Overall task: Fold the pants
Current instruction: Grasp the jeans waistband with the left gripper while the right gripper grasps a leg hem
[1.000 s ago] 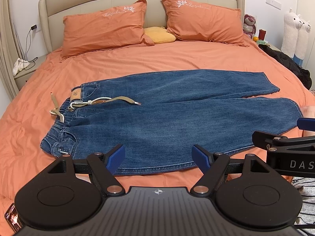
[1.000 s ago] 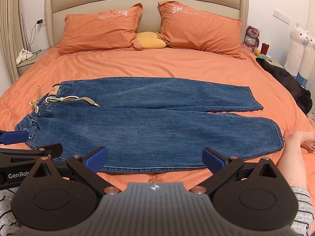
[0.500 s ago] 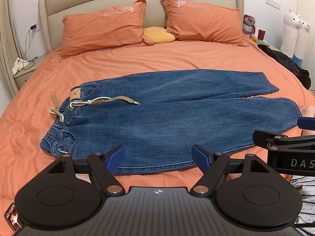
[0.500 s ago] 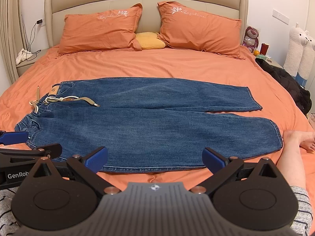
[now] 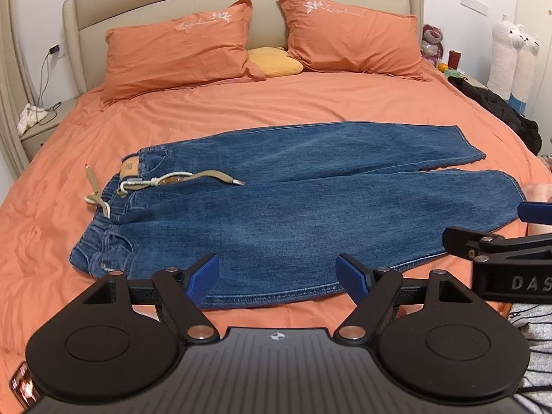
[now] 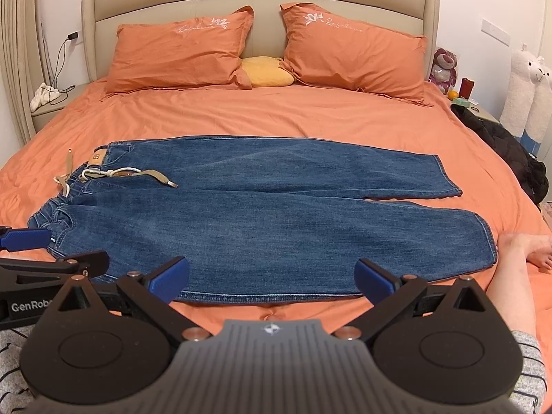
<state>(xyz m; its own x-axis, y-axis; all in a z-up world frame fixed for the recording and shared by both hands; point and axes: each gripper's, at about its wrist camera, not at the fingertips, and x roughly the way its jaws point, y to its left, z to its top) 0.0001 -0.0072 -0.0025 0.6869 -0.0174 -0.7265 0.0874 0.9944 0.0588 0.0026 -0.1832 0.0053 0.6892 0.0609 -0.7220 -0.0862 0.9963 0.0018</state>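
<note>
Blue jeans (image 5: pixel 310 207); orange sheet (image 5: pixel 276 103); yellow cushion (image 5: pixel 274 62).

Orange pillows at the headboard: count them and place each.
2. One orange pillow leans left, the other right, with a yellow cushion between; more may be hidden behind.

Two handheld black claws, each with a ribbed grey central plate stamped with a small compass-like mark, two round black discs to either side, angular black linkage arms fixed with silver and copper-toned screws, and blue pads on the fingers: the left claw (image 5: pixel 277 277) and the right claw (image 6: pixel 272 279), whose side carries white "DAS" lettering, the left's "GenRob"; the person wears a grey striped sleeve (image 6: pixel 529 362)
</note>
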